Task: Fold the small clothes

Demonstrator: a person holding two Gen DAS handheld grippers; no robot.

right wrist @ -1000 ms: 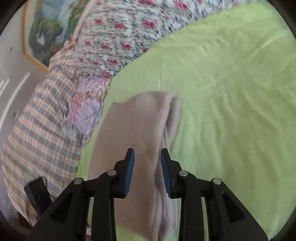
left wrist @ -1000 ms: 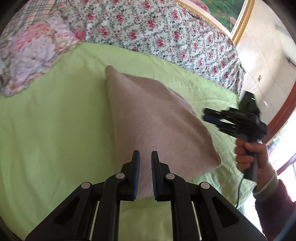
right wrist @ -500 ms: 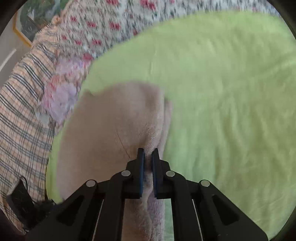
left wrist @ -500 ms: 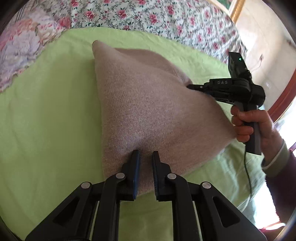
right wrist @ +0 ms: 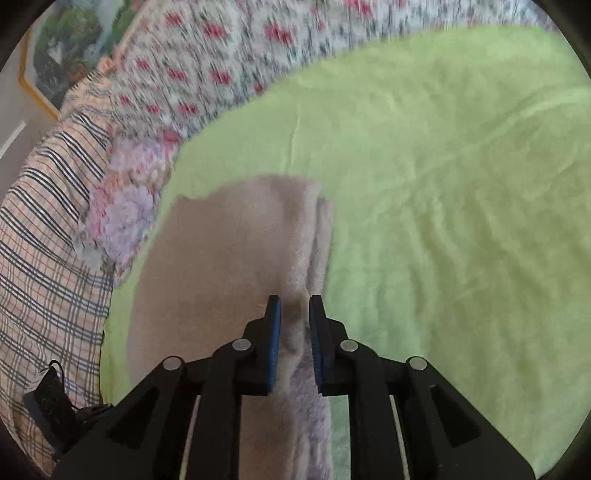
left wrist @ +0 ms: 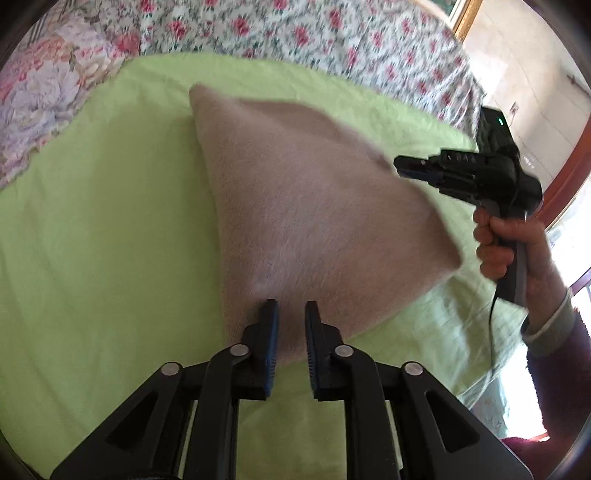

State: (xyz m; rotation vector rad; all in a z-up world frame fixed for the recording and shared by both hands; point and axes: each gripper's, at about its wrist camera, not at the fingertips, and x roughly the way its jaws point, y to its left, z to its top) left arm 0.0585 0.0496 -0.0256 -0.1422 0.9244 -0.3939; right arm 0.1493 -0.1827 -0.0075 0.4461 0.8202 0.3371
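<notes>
A beige knitted garment (left wrist: 306,206) lies on the green sheet (left wrist: 103,236), with its near and right sides lifted like a tent. My left gripper (left wrist: 290,314) has the garment's near edge between its blue pads, and its jaws are opening slightly. My right gripper (left wrist: 400,170), held by a hand (left wrist: 495,243), bites the blurred right edge. In the right wrist view a bunched fold of the garment (right wrist: 236,258) fills the narrow gap of the right gripper (right wrist: 294,306), whose jaws are also opening. Both still pinch the fabric.
A floral quilt (left wrist: 295,33) and a plaid blanket (right wrist: 44,229) are bunched along the far side of the bed. A framed picture (right wrist: 62,48) hangs on the wall behind. Green sheet (right wrist: 443,206) spreads wide to the right of the garment.
The right gripper came in from the side, closed on the garment's right edge and lifted it. Both grippers' jaws now stand slightly wider than half a second ago. The left hand barely moved.
</notes>
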